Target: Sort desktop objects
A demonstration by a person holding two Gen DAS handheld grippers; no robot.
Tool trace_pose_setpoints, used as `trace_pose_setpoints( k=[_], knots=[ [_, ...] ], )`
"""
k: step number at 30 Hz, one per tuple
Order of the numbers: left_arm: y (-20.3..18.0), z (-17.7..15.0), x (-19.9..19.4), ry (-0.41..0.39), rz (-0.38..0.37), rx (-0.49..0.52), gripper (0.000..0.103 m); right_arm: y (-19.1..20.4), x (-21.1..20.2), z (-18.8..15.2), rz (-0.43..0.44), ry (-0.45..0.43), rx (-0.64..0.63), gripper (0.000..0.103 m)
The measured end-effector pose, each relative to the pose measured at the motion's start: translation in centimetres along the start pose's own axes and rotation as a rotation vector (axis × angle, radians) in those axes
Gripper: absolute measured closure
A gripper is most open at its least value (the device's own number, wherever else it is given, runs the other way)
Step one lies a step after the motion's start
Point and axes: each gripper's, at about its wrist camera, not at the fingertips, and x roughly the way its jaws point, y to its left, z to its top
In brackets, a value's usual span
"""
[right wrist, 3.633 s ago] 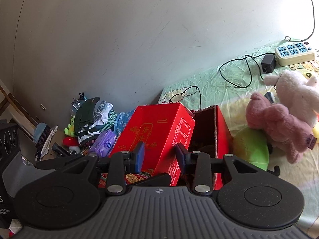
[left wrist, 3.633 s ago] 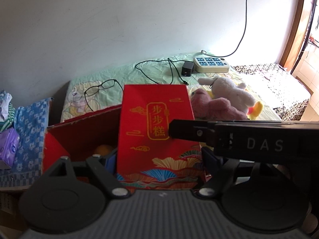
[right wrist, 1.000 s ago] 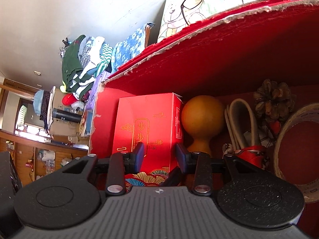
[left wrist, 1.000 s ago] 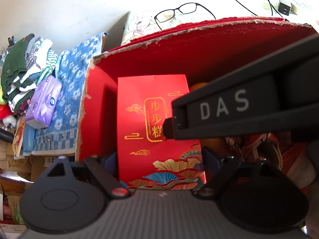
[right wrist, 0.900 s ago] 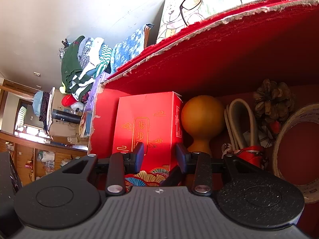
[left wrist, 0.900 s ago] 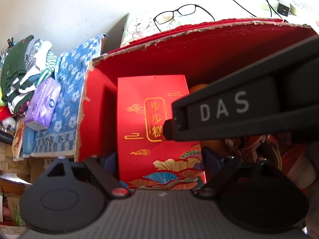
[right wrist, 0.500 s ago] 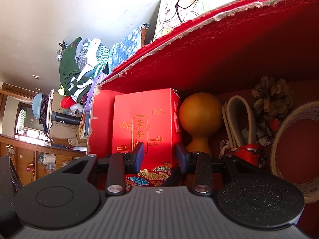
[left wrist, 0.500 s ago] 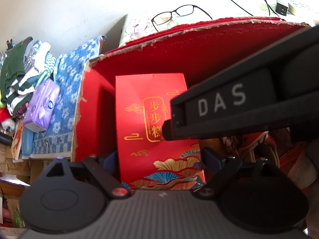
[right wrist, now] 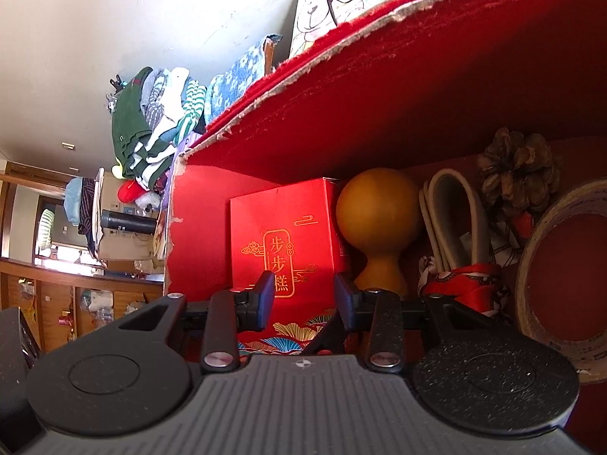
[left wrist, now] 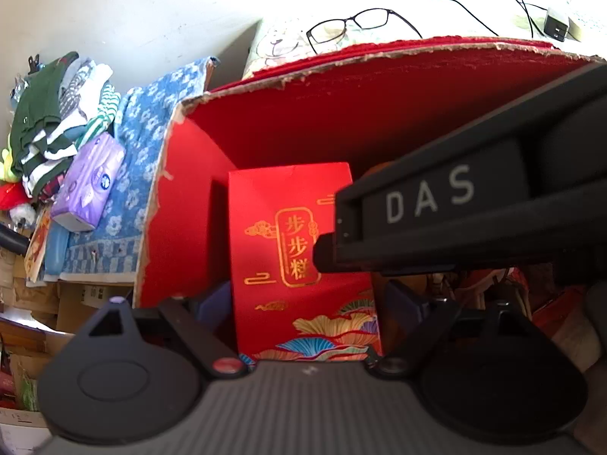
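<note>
A red gift box with gold Chinese characters (left wrist: 296, 250) stands inside a big red storage box (left wrist: 341, 113), at its left end. My left gripper (left wrist: 309, 303) has its jaws spread wide, one on each side of the gift box; a narrow gap shows by the left finger. In the right wrist view the gift box (right wrist: 284, 242) stands beyond my right gripper (right wrist: 303, 299), which is part open and empty above it. The right gripper's black body marked DAS (left wrist: 455, 208) crosses the left wrist view.
Inside the storage box (right wrist: 417, 94) lie an orange gourd (right wrist: 379, 223), a coiled white cord (right wrist: 455, 220), a pine cone (right wrist: 516, 170) and a tape roll (right wrist: 561, 265). Glasses (left wrist: 349, 24) lie on the bed behind. Folded clothes (left wrist: 49, 113) and a purple tissue pack (left wrist: 87, 185) sit left.
Over 3.6 s the gift box went down from above the rim into the storage box. In the last second both grippers rose a little and the left jaws loosened off the gift box.
</note>
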Motion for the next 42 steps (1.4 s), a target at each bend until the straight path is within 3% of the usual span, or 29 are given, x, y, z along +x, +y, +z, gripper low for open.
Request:
trace_pose_setpoints(
  k=[7, 16, 19, 26, 29, 32, 35, 40, 42],
  knots=[
    [-0.5, -0.5, 0.2, -0.038, -0.005, 0.054, 0.016, 0.0, 0.1, 0.0, -0.005, -0.002, 0.001, 0.069],
    [0.7, -0.9, -0.9, -0.085, -0.083, 0.123, 0.027, -0.4, -1.8, -0.6, 0.083, -0.123, -0.017, 0.07],
    [1.1, -1.0, -1.6, -0.104, -0.102, 0.139, 0.036, -0.3, -2.4, -0.7, 0.063, -0.157, -0.033, 0.07],
    [1.0, -0.3, -3.0, -0.196, -0.189, 0.198, 0.04, 0.4, -4.3, -0.5, -0.045, -0.261, -0.091, 0.076],
    [0.1, 0.6, -2.1, -0.174, -0.214, 0.21, 0.042, 0.1, -4.0, -0.2, -0.049, -0.244, -0.09, 0.077],
    [-0.7, 1.3, -1.3, -0.18, -0.168, 0.225, 0.04, -0.2, -3.5, -0.1, -0.036, -0.24, -0.083, 0.077],
    [-1.0, 1.2, -1.1, -0.175, -0.177, 0.218, 0.039, -0.7, -3.2, 0.1, -0.022, -0.219, -0.047, 0.077],
    [-0.6, 1.4, -0.4, -0.163, -0.134, 0.202, 0.039, -0.1, -3.0, -0.3, -0.003, -0.203, -0.093, 0.078],
    [-0.3, 0.9, -0.2, -0.124, -0.12, 0.192, 0.044, -0.2, -2.9, -0.1, -0.012, -0.195, -0.074, 0.079]
  ],
)
